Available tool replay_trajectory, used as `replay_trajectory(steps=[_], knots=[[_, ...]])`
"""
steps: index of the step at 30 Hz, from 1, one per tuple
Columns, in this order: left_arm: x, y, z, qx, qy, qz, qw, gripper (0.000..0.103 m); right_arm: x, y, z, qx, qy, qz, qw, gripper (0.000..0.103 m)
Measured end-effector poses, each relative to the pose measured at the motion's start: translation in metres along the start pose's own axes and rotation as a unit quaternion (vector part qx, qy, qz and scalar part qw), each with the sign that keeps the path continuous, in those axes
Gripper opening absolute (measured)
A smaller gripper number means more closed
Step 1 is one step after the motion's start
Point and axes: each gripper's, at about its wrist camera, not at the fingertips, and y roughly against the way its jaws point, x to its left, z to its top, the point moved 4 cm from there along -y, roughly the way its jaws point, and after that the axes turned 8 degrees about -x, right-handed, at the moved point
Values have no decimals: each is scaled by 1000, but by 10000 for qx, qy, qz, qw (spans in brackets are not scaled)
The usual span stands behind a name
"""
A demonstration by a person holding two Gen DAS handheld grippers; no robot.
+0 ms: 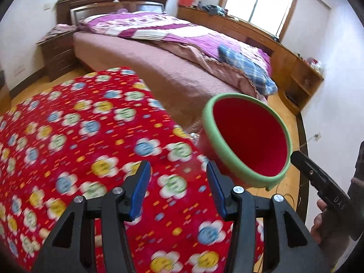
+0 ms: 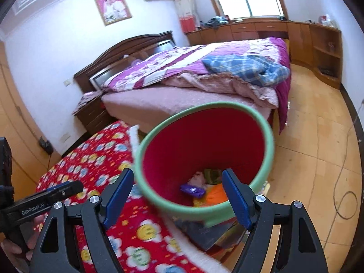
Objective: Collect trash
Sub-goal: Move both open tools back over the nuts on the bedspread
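Observation:
A red trash bin with a green rim [image 1: 246,136] stands tilted beside the red flowered blanket [image 1: 91,136]. In the right wrist view the bin [image 2: 204,141] holds a purple wrapper [image 2: 192,190], an orange piece [image 2: 217,194] and crumpled scraps. My right gripper [image 2: 178,173] is wide open; the bin's near rim runs between its blue pads, and I see no pad pressing on it. One of its fingers [image 1: 303,165] reaches the rim. My left gripper [image 1: 178,166] hovers open over the blanket with nothing between its pads, and it shows at the left [image 2: 68,187] of the right wrist view.
A bed [image 2: 182,100] with a purple quilt and a blue plaid cloth [image 2: 248,68] lies behind the bin. A dark nightstand [image 1: 56,54] and wooden cabinets [image 2: 318,45] line the walls. A cable [image 2: 343,195] trails over the wooden floor. Dark flat items [image 2: 204,234] sit under the bin.

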Motion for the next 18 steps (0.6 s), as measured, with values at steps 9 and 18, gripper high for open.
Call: replay_trajectory(steps=[9, 18], knots=[[58, 52, -20, -236, 393, 485, 9978, 51, 76, 8, -25, 159, 420, 496, 9978, 81], [111, 90, -43, -462, 820, 984, 9907, 51, 131, 9, -56, 248, 861, 898, 9919, 81]])
